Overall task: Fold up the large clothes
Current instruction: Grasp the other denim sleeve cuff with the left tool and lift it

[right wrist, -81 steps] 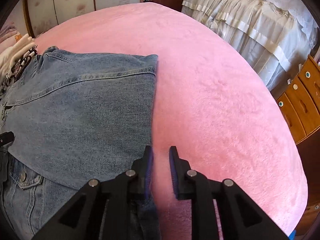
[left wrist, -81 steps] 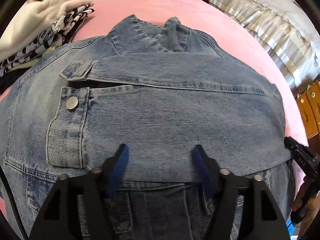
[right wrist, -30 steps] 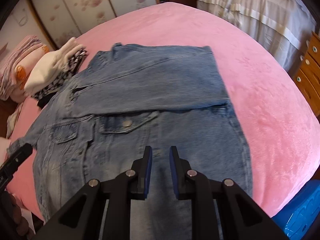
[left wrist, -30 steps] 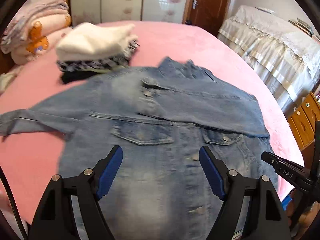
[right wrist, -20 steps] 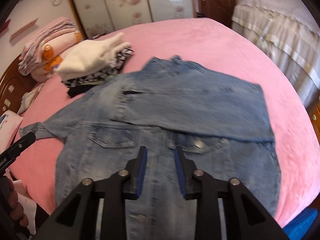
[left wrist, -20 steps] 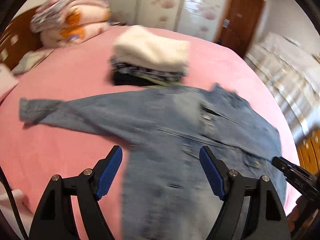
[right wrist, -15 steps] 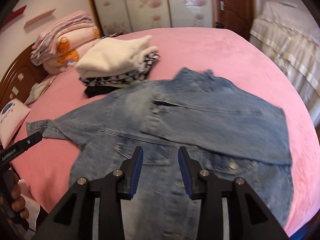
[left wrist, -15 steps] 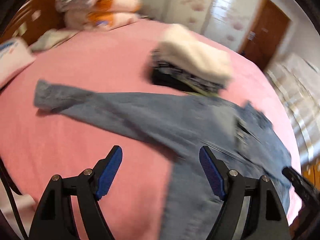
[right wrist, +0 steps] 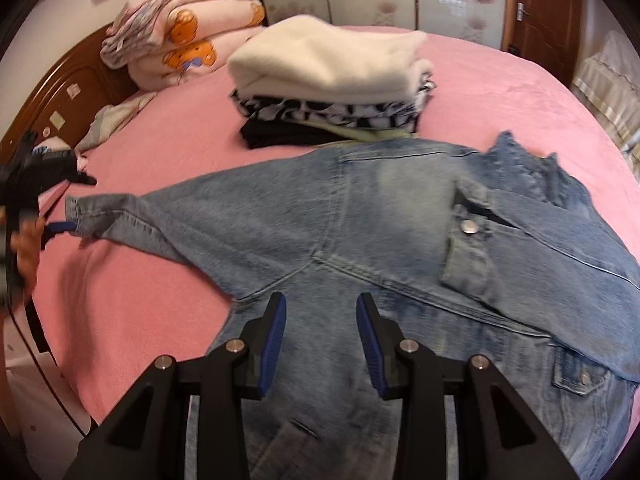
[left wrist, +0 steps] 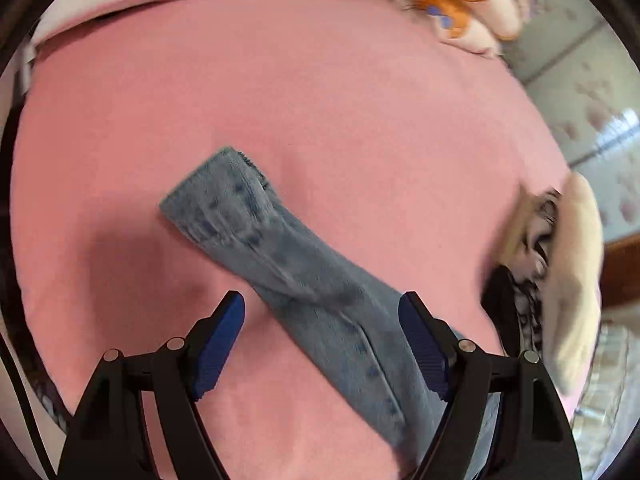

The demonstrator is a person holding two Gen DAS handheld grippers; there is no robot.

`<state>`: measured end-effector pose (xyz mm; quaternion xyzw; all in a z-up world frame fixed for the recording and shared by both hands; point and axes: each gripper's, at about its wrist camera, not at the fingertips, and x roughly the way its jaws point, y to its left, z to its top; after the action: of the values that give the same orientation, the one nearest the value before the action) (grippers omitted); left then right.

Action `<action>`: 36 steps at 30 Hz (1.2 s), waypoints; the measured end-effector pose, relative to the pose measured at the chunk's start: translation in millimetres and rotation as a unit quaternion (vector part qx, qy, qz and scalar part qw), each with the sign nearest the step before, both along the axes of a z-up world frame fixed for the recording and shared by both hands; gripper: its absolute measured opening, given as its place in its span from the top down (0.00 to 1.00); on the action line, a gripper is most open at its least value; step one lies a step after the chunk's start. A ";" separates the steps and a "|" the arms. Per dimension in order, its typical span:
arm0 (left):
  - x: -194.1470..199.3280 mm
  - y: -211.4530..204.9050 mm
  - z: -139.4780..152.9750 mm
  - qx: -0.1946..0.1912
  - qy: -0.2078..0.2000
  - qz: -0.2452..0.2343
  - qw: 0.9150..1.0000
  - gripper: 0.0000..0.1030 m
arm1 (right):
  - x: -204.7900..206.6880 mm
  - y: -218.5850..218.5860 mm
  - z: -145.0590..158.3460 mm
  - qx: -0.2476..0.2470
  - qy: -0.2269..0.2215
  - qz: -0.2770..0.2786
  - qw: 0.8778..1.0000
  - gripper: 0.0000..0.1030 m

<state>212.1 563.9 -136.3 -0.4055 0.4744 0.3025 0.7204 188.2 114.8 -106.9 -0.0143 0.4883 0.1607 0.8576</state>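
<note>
Your left gripper (left wrist: pixel 321 334) has swung over the outstretched sleeve (left wrist: pixel 256 240), fingers spread wide, empty. Your right gripper (right wrist: pixel 321 338) has just part-opened above the denim jacket (right wrist: pixel 400 248), gripping nothing. Fold this sleeve next.

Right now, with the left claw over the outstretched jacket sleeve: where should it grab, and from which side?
Grab the cuff, the free end of the sleeve, coming down from above with one finger on each long edge. The sleeve lies flat and straight on the pink bedspread, cuff farthest from the jacket body. The left claw is open over its middle, so it probably needs to move toward the cuff first.
</note>
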 end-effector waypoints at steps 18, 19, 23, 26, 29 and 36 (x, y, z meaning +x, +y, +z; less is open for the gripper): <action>11.6 -59.9 -6.6 0.093 0.040 -0.092 0.991 0.94 | -5.2 -36.6 -11.6 0.016 0.016 -0.030 0.999 0.65; 12.0 -70.9 3.6 0.109 0.031 -0.111 0.987 0.95 | -6.8 -41.1 -10.9 0.018 0.014 -0.033 0.999 0.65; 21.7 -133.0 49.6 0.159 -0.019 -0.198 0.967 0.95 | -11.8 -61.2 -7.9 0.022 0.007 -0.049 0.999 0.65; 31.4 -193.9 78.3 0.172 -0.062 -0.269 0.946 0.95 | -14.2 -81.1 -5.6 0.032 0.006 -0.069 0.997 0.65; 35.6 -271.0 97.9 0.175 -0.103 -0.357 0.912 0.95 | -17.3 -103.8 -2.6 0.036 0.001 -0.092 0.995 0.65; 22.0 -452.8 94.6 0.191 -0.170 -0.546 0.798 0.95 | -26.0 -177.7 2.3 0.044 -0.012 -0.174 0.984 0.65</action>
<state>234.0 111.1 -41.7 0.0213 0.4199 -0.1301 0.8979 162.2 -62.9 -104.6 0.1063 0.4654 0.0303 0.8782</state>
